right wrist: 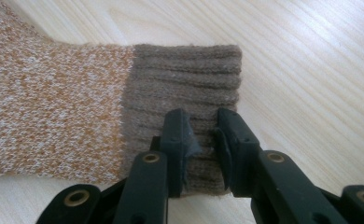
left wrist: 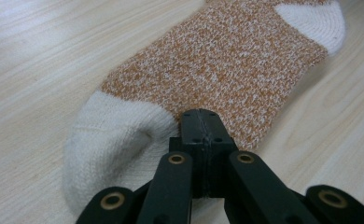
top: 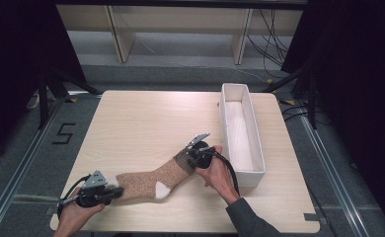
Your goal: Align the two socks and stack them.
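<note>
A sock (top: 151, 180) lies flat on the wooden table (top: 146, 118) near its front edge; it is speckled orange with a white toe and heel and a brown ribbed cuff. My left gripper (top: 117, 191) is at the toe end. In the left gripper view its jaws (left wrist: 201, 123) are pressed together on the sock (left wrist: 227, 60) where the white toe meets the orange knit. My right gripper (top: 184, 160) is at the cuff end. The right gripper view shows it (right wrist: 202, 135) pinching a fold of the brown cuff (right wrist: 185, 74) between its pads.
A long white open box (top: 252, 177) stands along the table's right side, just right of the right hand. Beyond the table's far edge are pale shelf legs and cables on the floor. A tape mark "5" is on the floor at left.
</note>
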Demonstrator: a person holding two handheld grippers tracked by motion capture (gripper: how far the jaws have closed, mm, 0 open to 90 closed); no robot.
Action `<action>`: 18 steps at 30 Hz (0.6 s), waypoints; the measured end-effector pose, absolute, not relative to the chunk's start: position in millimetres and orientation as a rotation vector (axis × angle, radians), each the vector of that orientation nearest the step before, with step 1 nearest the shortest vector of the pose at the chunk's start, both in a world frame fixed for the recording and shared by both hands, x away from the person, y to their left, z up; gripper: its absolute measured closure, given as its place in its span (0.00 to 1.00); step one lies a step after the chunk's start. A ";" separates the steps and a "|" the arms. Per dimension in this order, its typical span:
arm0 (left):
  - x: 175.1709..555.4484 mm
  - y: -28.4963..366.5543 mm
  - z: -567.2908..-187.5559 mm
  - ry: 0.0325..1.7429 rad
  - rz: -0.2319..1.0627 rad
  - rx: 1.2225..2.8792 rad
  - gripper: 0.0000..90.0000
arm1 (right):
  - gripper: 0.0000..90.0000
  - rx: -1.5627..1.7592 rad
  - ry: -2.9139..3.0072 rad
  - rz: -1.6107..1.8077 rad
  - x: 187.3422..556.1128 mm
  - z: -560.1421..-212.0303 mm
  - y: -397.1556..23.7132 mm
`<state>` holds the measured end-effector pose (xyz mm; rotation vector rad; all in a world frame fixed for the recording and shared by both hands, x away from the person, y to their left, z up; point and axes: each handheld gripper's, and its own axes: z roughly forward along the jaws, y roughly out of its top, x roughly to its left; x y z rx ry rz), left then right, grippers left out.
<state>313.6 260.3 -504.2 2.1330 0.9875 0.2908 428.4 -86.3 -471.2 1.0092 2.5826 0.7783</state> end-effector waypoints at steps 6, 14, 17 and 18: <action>315.3 262.6 -504.6 0.979 0.280 2.134 0.99 | 0.86 1.023 2.604 0.747 424.9 -471.1 -84.0; 321.3 269.4 -504.8 0.972 0.259 2.136 1.00 | 0.89 0.960 2.609 0.747 414.1 -472.0 -86.2; 320.8 269.6 -504.7 0.972 0.266 2.137 1.00 | 0.88 0.973 2.608 0.758 411.9 -471.9 -86.7; 321.5 269.9 -504.7 0.970 0.260 2.142 1.00 | 0.88 0.980 2.605 0.764 412.0 -471.8 -86.8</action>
